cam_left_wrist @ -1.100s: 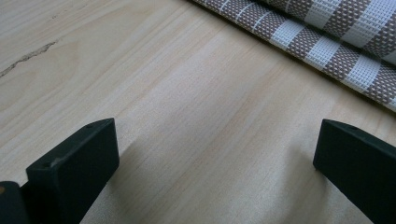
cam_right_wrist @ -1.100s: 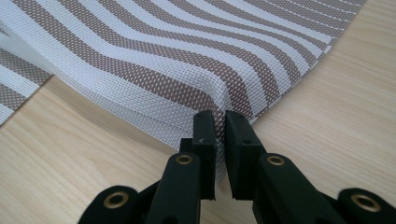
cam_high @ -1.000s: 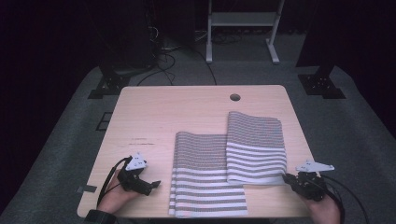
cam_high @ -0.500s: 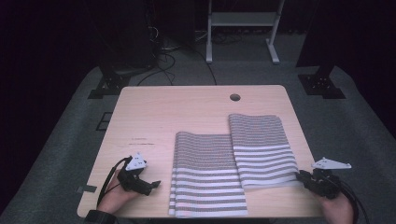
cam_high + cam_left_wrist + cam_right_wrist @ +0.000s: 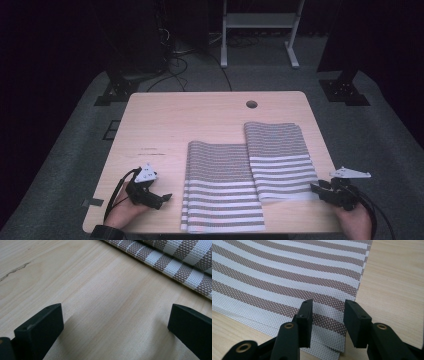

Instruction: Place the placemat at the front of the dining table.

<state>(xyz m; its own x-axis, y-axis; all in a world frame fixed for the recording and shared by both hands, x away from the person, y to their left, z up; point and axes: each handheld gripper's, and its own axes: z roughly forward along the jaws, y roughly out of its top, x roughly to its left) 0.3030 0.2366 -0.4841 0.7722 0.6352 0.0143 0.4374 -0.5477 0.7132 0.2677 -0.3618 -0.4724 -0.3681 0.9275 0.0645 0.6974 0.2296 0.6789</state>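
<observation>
Letting go of the right striped mat (image 5: 280,160) near the table's (image 5: 200,120) front right corner: my right gripper (image 5: 328,315) has just been opening, its jaws parted over the mat's corner. Left gripper (image 5: 162,197) rests wide apart, beside the other mat (image 5: 220,190). Whether the pads touch cloth, I cannot tell. Next, I'd back off.

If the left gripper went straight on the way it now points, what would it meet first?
Probably the near edge of the left striped mat: the left gripper, jaws open over bare table, points at it, though depth is hard to judge.

The right tongs (image 5: 316,189) have let go of the right mat (image 5: 279,160) (jaws just opening), backing off.
</observation>
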